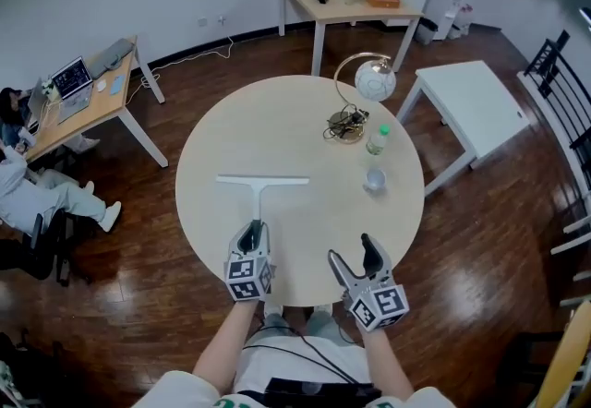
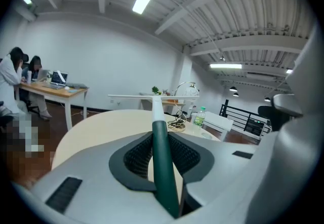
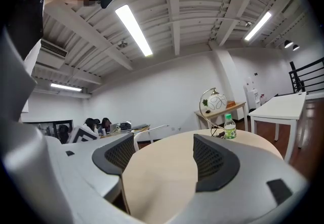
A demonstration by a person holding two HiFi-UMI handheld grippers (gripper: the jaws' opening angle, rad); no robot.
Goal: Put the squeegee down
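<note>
The squeegee (image 1: 259,185) has a white blade bar and a dark green handle (image 2: 163,157). It reaches out over the round beige table (image 1: 277,129), its bar lying crosswise near the middle. My left gripper (image 1: 251,238) is shut on the green handle at the table's near edge; in the left gripper view the handle runs straight out between the black pads to the white bar (image 2: 152,98). My right gripper (image 1: 353,256) stands open to the right of it, over the near edge, with nothing between its pads (image 3: 215,159).
On the table's right half stand a globe lamp (image 1: 374,80) with a cable tangle (image 1: 346,125), a green-capped bottle (image 1: 377,140) and a small clear cup (image 1: 374,180). A white side table (image 1: 471,106) lies to the right, desks with seated people at left.
</note>
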